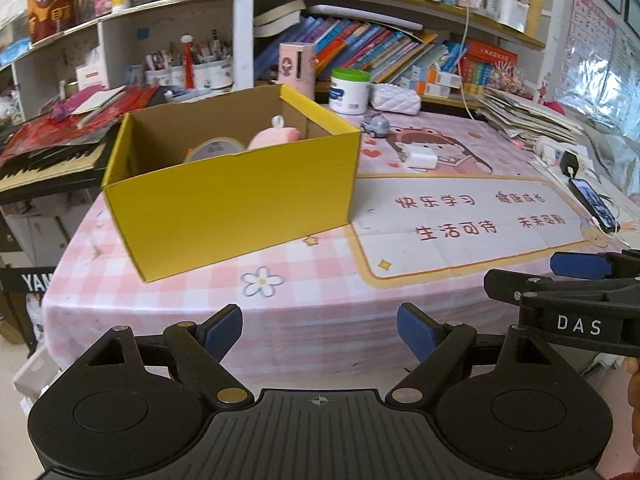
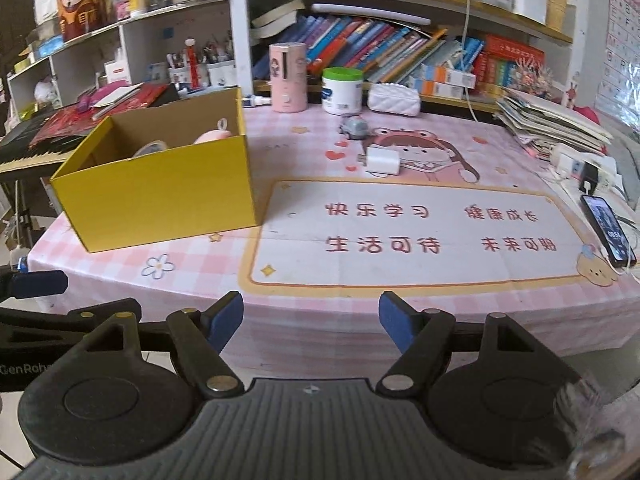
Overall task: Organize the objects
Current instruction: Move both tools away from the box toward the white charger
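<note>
Left gripper: nearest the lens, off the front edge of the bench, jaws wide, nothing btwn the blue pads. Right gripper: same position in its own view, jaws apart at a moderate gap, empty. Each gripper shows in the other's view at the frame edge, so they sit just beside each other.

Bench cover: pink checked cloth w/ a cream panel of red Chinese characters, centre-right.

Yellow cardboard box: open top, on the bench left side, just beside the panel's left edge. Inside: tape roll and a pink rounded item, both only partly visible over the near wall.

Smartphone: flat at the bench right edge, screen lit, cable attached.

White charger block: mid-bench beyond the panel, well apart from the box. Grey toy car: just behind the charger.

Back row, against the shelf unit: pink cylindrical appliance, white tub w/ green lid, white quilted pouch. Stack of papers/books at far right.

Left of the bench: keyboard instrument carrying red packets. Rear: bookshelf packed w/ books
</note>
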The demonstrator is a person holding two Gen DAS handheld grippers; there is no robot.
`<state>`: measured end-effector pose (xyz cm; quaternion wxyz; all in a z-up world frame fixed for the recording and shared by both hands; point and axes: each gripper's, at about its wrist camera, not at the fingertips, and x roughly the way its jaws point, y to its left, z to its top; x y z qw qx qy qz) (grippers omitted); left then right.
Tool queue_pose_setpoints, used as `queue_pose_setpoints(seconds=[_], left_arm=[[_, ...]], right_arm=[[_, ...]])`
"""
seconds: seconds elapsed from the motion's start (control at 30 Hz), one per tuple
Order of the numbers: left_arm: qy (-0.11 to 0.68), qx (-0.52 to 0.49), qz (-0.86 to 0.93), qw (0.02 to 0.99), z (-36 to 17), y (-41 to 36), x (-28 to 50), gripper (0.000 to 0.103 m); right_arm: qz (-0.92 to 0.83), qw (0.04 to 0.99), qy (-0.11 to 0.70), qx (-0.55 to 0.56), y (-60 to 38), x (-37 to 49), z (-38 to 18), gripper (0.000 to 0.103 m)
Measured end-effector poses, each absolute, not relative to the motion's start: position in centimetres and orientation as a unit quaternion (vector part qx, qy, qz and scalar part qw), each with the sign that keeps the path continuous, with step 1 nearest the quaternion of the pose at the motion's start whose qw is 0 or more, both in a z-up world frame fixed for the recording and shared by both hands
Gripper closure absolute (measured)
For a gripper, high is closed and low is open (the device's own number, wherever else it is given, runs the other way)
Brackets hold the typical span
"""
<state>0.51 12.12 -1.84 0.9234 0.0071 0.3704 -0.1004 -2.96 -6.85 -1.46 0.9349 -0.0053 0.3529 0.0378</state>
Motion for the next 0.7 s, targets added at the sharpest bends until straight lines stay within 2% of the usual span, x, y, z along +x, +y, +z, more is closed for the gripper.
queue_pose_setpoints(seconds=[0.7], left_arm=[[0.395, 0.017, -0.107, 0.912, -2.8, 1.8, 8.4, 0.016]], right_arm=[[0.025, 0.927, 0.375, 0.004, -16.4, 4.8, -2.3, 0.029]])
